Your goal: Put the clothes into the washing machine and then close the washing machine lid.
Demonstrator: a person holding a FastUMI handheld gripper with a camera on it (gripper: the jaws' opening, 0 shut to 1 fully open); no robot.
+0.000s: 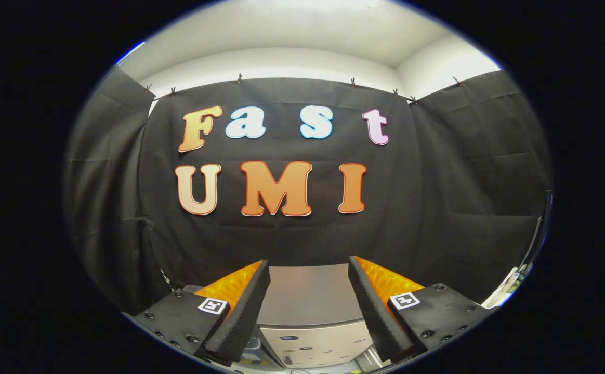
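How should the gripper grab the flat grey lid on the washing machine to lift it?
Probably by the near edge of the flat grey washing machine lid, where it meets the pale control panel, coming in from the front. The lid lies flat, so only an edge can be pinched, and I can't make out a handle. The gripper is open and empty.

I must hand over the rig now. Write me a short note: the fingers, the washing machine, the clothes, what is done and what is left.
Gripper: fingers open, holding nothing, raised toward the booth wall.
Washing machine: just ahead and below, seen between the fingers; its grey lid looks flat, with the control panel nearer.
Clothes: I cannot place them from here, so I cannot say whether they are inside.
Left: check the load, and confirm the lid is closed.
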